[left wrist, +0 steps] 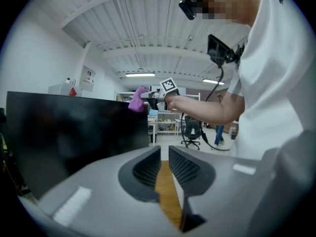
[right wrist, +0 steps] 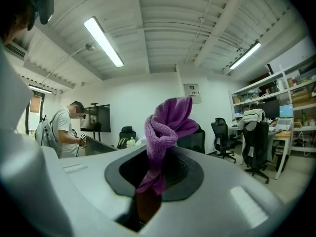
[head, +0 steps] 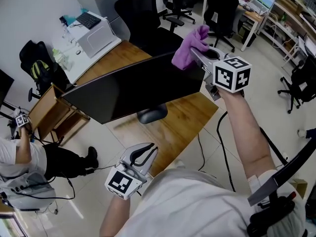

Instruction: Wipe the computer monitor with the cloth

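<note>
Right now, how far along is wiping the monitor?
Done: the cloth is clamped in the right gripper. In hand: the cloth is up at the top right corner of the monitor; I can't tell whether it touches yet. Left: the wipe across the screen, which shows no sign of progress. The left gripper sits low and empty, jaws slightly apart.

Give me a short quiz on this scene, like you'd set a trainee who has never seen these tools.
1. What do the jaws of the right gripper hold? A) a purple cloth B) a sponge C) nothing
2. True or false: the cloth is at the bottom edge of the monitor.
3. Fill in: the monitor stands on a ____ desk.

Key: 1 A. 2 False: it is up at the monitor's top corner. 3 wooden.
</note>
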